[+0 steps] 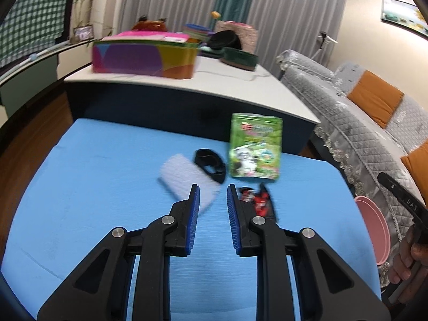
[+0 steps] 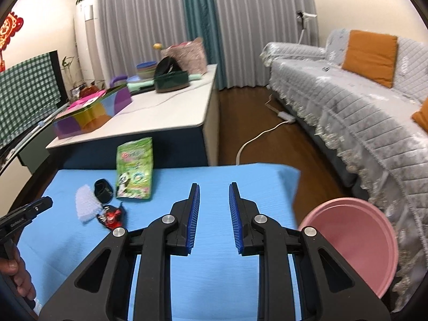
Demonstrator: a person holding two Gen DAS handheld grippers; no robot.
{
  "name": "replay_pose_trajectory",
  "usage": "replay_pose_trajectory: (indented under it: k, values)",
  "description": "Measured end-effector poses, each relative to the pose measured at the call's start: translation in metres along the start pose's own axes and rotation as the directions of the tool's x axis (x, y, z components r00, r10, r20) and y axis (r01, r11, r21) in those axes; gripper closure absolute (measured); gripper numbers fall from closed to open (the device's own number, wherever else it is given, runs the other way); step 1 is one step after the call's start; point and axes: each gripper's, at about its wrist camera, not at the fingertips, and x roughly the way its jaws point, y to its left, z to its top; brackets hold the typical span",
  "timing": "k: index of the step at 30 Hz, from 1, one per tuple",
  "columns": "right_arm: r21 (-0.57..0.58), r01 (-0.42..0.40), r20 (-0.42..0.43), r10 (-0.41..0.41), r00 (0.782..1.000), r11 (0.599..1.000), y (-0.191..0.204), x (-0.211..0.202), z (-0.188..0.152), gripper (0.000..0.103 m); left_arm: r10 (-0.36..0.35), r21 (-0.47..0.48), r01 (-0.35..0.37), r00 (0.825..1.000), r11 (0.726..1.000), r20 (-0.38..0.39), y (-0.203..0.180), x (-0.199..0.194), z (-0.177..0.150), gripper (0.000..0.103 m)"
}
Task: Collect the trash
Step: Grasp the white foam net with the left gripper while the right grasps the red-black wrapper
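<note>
Through the left wrist camera I see my left gripper [image 1: 213, 188] hovering over the blue mat [image 1: 93, 187], its jaws standing apart with nothing between them. I take the green snack bag [image 1: 255, 148] as my landmark: it stands near the far edge of the mat. Just left of the bag lies a black curled band [image 1: 211, 163], and left of that a white bubble-wrap piece [image 1: 184, 179], partly hidden behind my left finger. In front of the bag, nearer to me, sits a red-and-black wrapper [image 1: 256, 198], touching or just behind my right finger; I cannot tell which. Well to the right of the bag, off the mat's edge, is a pink basin [image 1: 374, 230], and past it my right hand [image 1: 409, 262] on its handle.

Through the right wrist camera, my right gripper [image 2: 214, 186] also has its jaws apart and empty, over bare mat [image 2: 214, 281] well right of the snack bag [image 2: 134, 169]. The band [image 2: 103, 187], bubble wrap [image 2: 85, 207] and wrapper [image 2: 112, 215] cluster left of and in front of the bag. The pink basin [image 2: 355, 243] sits beyond the mat's right edge, beside the grey sofa [image 2: 361, 101].
</note>
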Motion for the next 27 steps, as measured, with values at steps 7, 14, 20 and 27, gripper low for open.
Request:
replay_pose_trajectory:
  k: [7,14,20,27]
  values:
    - [-0.022,-0.121,-0.063,0.12,0.991,0.992,0.05,0.043,-0.011,0.079,0.049,-0.035,-0.049,0.999,0.998,-0.016,0.033,0.012,0.0,0.082]
    - [-0.037,-0.22,-0.13,0.214,0.968,0.975,0.096,0.081,-0.025,0.067,0.061,-0.057,-0.063,0.997,0.996,-0.037,0.048,0.03,-0.001,0.082]
    - [-0.042,-0.272,-0.183,0.26,0.948,0.962,0.123,0.103,-0.037,0.048,0.053,-0.068,-0.056,0.998,0.996,-0.046,0.053,0.044,0.0,0.082]
    - [-0.019,-0.258,-0.263,0.244,0.933,0.966,0.13,0.126,-0.042,0.045,0.032,-0.108,-0.038,0.998,0.993,-0.063,0.051,0.062,0.001,0.069]
